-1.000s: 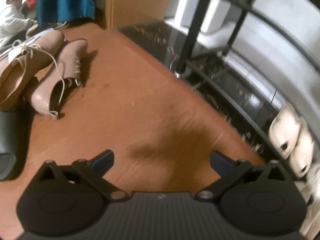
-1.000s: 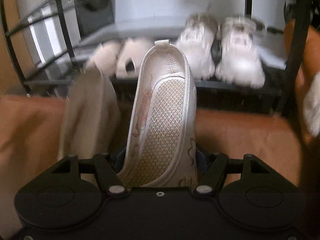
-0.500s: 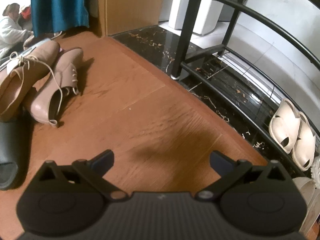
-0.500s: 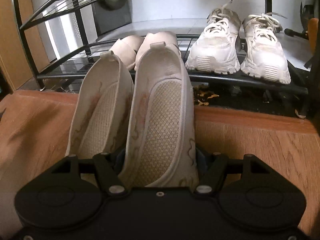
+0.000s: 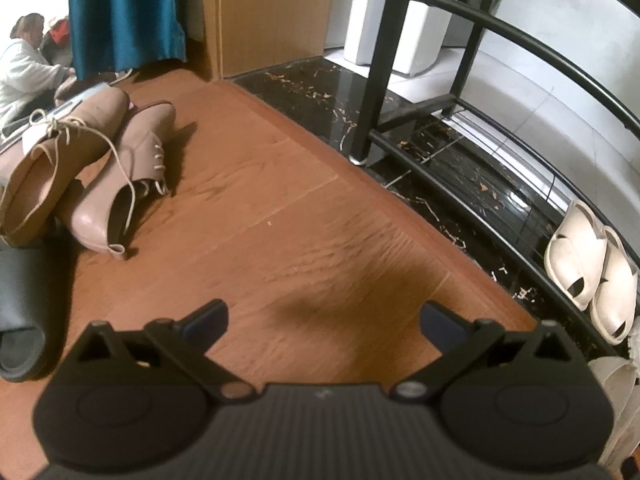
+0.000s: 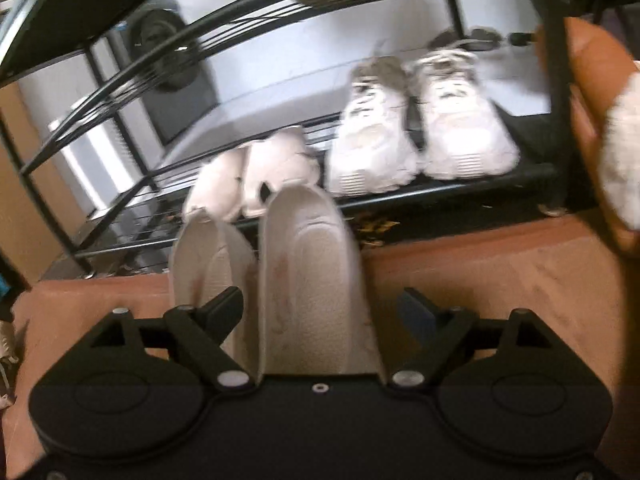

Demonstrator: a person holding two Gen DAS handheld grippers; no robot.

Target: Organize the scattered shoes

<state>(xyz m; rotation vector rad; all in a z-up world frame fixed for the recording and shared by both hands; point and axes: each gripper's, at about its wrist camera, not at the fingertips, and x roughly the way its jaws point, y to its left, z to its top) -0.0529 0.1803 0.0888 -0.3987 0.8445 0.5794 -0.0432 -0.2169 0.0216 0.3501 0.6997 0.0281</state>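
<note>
My right gripper (image 6: 322, 308) is open, its fingers apart on either side of a white slip-on shoe (image 6: 312, 276) that lies on the wooden floor beside its mate (image 6: 208, 260). Both point toward the black shoe rack (image 6: 420, 190), which holds cream sandals (image 6: 260, 176) and white sneakers (image 6: 424, 128). My left gripper (image 5: 324, 320) is open and empty above bare floor. Two tan lace-up shoes (image 5: 84, 164) lie heaped at the left of the left wrist view. A dark slipper (image 5: 24, 316) lies at the left edge.
The rack's post (image 5: 376, 80) and lower rails stand on dark tile at the right; cream sandals (image 5: 592, 268) sit on its lowest shelf. A teal curtain (image 5: 120, 12), a wooden panel (image 5: 272, 12) and a seated person (image 5: 24, 68) are at the back.
My right gripper has opened and let go of the white slip-on, which now rests on the floor beside its mate. The right view has tilted up and blurred. The left gripper barely moved.
</note>
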